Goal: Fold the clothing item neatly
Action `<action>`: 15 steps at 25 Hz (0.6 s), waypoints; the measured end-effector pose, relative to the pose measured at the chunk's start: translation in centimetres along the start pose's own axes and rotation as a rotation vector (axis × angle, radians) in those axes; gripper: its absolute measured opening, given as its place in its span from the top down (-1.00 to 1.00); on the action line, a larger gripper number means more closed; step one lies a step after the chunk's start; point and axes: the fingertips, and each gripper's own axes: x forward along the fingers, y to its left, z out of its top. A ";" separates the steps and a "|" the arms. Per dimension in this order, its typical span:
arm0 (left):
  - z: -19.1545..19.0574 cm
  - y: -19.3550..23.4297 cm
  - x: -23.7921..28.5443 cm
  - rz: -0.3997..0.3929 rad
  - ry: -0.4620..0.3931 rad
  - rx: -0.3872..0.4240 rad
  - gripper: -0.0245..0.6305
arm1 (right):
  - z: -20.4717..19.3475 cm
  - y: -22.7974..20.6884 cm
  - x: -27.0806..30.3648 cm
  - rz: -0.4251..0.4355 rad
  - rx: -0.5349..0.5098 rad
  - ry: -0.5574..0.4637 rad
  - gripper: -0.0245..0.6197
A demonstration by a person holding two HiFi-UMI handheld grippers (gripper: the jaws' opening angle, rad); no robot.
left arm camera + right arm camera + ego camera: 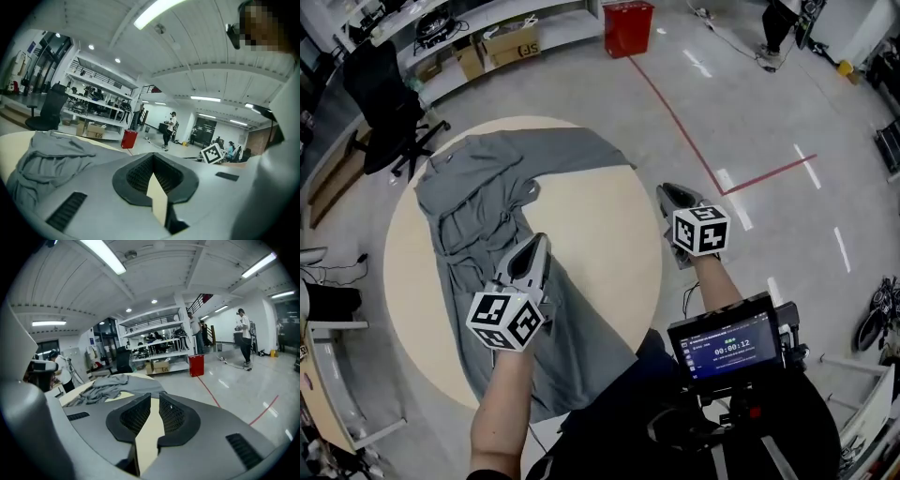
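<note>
Garment: my grey long-sleeved garment (478,192) lies open and rumpled on the round table (600,244). One sleeve is flung toward the far right, and the lower part trails over the near edge toward me.
Left gripper: my left gripper (538,244) hangs over the cloth near its middle. In the left gripper view its pads (140,174) are pressed together with nothing pinched.
Right gripper: my right gripper (671,191) sits at the table's right edge, well apart from the fabric. Its jaws stand a narrow slit apart with only bare tabletop showing through, so it holds nothing.
Done so far: I judge almost nothing. I see no clean fold or squared edge, and the body is bunched around the collar end.
Left to do: smooth the body flat, bring in both sleeves, then fold the length up onto the table.
Next call: I would take an edge of the cloth with each gripper before any fold.
</note>
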 end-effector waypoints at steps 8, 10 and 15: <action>-4.0 -1.4 14.8 0.066 0.122 -0.056 0.92 | -3.7 -6.3 9.8 0.155 -0.374 0.193 0.68; -5.1 -1.1 16.7 0.078 0.164 -0.049 0.92 | -5.5 -6.4 12.2 0.203 -0.475 0.243 0.66; -6.7 -0.3 18.6 0.098 0.240 -0.028 0.92 | -8.3 -6.8 16.2 0.265 -0.612 0.313 0.58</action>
